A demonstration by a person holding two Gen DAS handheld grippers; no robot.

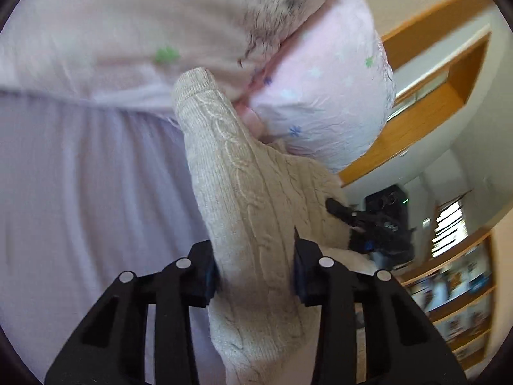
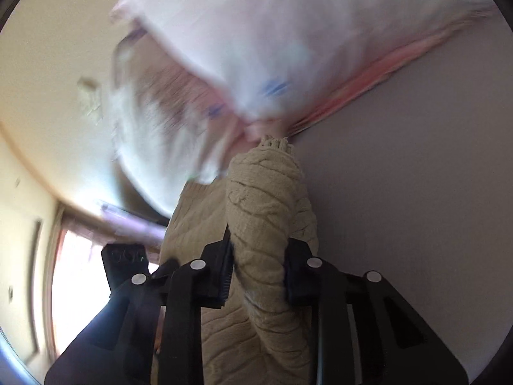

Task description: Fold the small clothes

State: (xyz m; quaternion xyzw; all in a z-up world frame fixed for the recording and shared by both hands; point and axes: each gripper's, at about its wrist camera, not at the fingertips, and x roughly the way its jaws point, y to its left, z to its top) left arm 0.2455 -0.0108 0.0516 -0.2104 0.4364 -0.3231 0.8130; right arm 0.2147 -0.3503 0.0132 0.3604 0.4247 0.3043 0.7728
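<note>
Left wrist view: left gripper [image 1: 255,276] is clamped on the beige cable-knit sweater [image 1: 250,199], which hangs off the lilac sheet [image 1: 80,176]. Right gripper [image 2: 256,276] pinches its other sleeve. Behind sits a pink flowered pillow [image 1: 327,96]. Chunky knit could slip or bunch unevenly, I'd guess. No readable labels anywhere.

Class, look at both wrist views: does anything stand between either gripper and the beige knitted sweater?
No. The left gripper and the right gripper each already clamp the sweater directly; a pink pillow lies beyond it.
</note>
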